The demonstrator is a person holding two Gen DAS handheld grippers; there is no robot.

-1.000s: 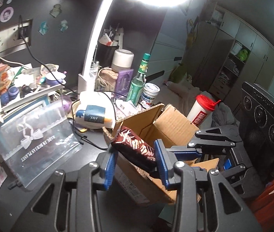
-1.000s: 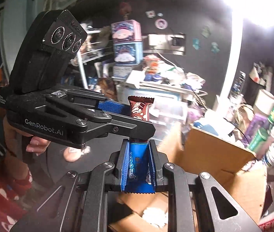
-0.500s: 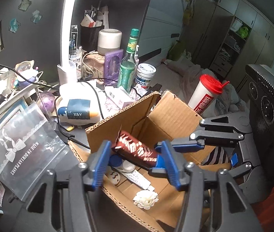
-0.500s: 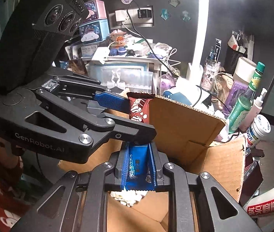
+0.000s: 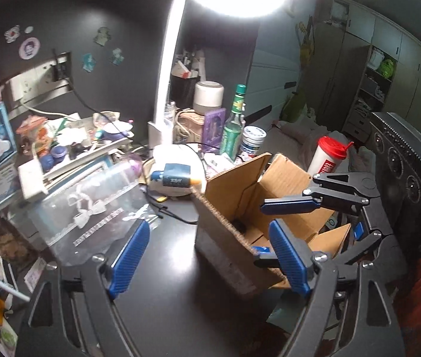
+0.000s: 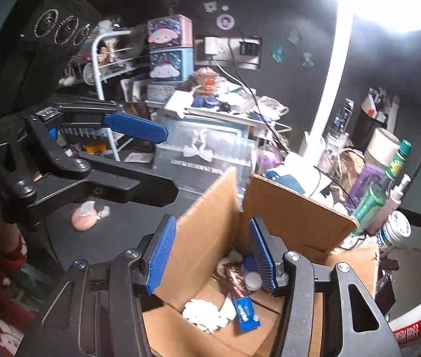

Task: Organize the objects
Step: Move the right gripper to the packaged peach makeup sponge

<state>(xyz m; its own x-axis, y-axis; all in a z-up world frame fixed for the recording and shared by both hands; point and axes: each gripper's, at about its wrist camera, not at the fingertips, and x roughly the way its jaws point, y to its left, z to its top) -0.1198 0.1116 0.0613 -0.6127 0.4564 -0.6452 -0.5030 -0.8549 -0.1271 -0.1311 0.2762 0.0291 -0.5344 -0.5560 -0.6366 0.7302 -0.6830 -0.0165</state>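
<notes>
An open cardboard box (image 5: 234,196) stands on the dark desk; it also shows in the right wrist view (image 6: 293,208). Inside it lie a brown snack bar (image 6: 235,279), a blue snack packet (image 6: 246,311) and a white crumpled item (image 6: 203,315). My left gripper (image 5: 210,255) is open and empty, its jaws straddling the box's near left corner. My right gripper (image 6: 213,255) is open and empty above the box, also visible in the left wrist view (image 5: 287,205). A small pink wrapped object (image 6: 85,217) lies on the desk to the left.
A clear plastic case with a bow (image 5: 91,214) lies left of the box. Behind stand a green bottle (image 5: 234,131), a white jar (image 5: 252,141), a white lamp post (image 5: 165,83) and a red-lidded cup (image 5: 329,157). Cluttered shelves fill the left.
Both grippers opened. The brown bar left my left gripper and the blue packet left my right one; both now lie in the box. The left gripper pulled back toward the box's near corner.
</notes>
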